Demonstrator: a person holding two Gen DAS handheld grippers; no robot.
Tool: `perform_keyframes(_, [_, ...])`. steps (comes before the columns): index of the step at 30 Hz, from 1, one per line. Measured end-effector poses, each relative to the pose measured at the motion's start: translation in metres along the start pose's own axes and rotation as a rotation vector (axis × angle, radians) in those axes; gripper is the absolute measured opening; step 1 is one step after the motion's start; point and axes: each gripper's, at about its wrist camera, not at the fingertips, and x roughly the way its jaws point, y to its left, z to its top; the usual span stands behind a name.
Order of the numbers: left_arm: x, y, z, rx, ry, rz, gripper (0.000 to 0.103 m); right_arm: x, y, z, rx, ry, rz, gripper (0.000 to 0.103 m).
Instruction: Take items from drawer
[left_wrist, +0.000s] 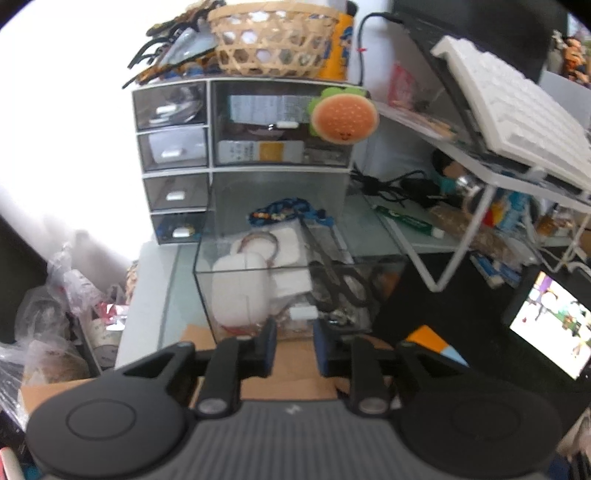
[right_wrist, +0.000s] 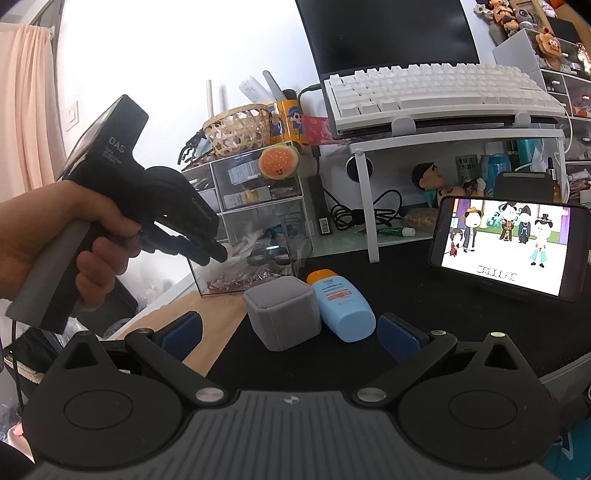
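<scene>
A clear plastic drawer (left_wrist: 207, 291) is pulled out of the organizer (left_wrist: 243, 170) and holds a white case (left_wrist: 240, 291), black scissors (left_wrist: 332, 269), a blue lanyard (left_wrist: 280, 212) and small packets. My left gripper (left_wrist: 294, 341) is at the drawer's front wall, fingers slightly apart, nothing between them. In the right wrist view the left gripper (right_wrist: 216, 254) points into the drawer (right_wrist: 255, 273). My right gripper (right_wrist: 290, 334) is wide open above the black mat, just behind a grey box (right_wrist: 282, 314) and a blue sunscreen bottle (right_wrist: 341, 306).
A woven basket (left_wrist: 273, 37) sits on the organizer. A white stand (right_wrist: 454, 140) carries a keyboard (right_wrist: 439, 88). A phone (right_wrist: 506, 247) plays video at right. Cables (left_wrist: 391, 184) lie under the stand. Plastic bags (left_wrist: 62, 295) crowd the left.
</scene>
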Motion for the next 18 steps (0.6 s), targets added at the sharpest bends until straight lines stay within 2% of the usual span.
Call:
perform_keyframes(7, [-0.011, 0.006, -0.006, 0.022, -0.057, -0.045, 0.05, 0.0, 0.003, 0.0, 0.0, -0.007, 0.003, 0.103])
perform_keyframes(13, [-0.015, 0.018, -0.012, 0.02, -0.091, -0.077, 0.053, 0.0, 0.006, 0.001, -0.001, -0.012, 0.005, 0.103])
perform_keyframes(18, [-0.02, 0.029, -0.017, 0.036, -0.129, -0.1, 0.062, 0.002, 0.011, 0.001, -0.014, -0.01, 0.014, 0.103])
